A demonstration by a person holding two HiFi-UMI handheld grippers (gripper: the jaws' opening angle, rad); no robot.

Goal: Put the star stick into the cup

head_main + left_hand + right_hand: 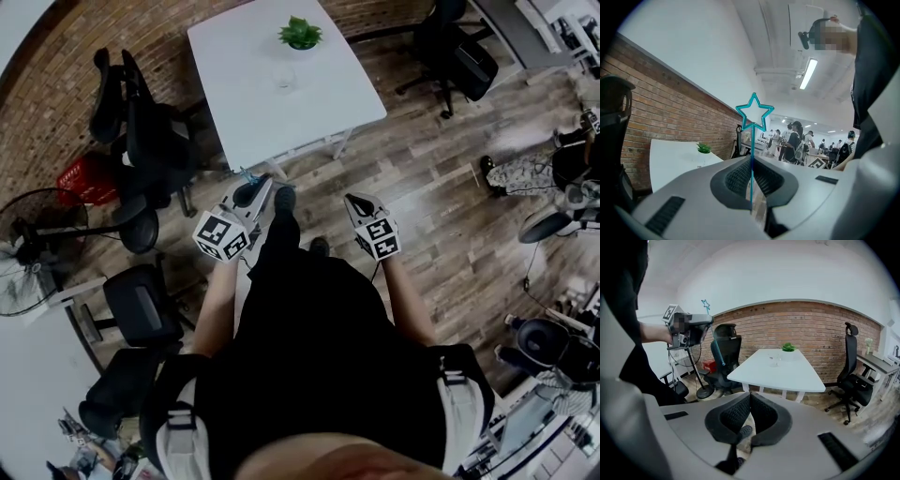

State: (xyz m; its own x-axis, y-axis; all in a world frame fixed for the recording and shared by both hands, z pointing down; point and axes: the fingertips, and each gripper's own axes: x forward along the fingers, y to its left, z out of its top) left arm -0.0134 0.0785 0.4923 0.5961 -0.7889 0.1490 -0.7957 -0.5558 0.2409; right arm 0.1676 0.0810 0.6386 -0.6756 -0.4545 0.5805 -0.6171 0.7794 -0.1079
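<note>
The grey plastic two-jaw left gripper [255, 187] sits just left of frame centre in the head view, jaws toward the top of the frame. Its black ribbed pads [736, 178] are closed on a thin teal star stick [751, 140], which stands upright between them. The matching grey right gripper [358, 202] sits just right of centre, level with it, jaws pressed together pad to pad. Each black-and-white marker cube [221, 236] faces the camera. The bare left forearm [217, 305] and bare right forearm [405, 300] run down toward the lower frame.
</note>
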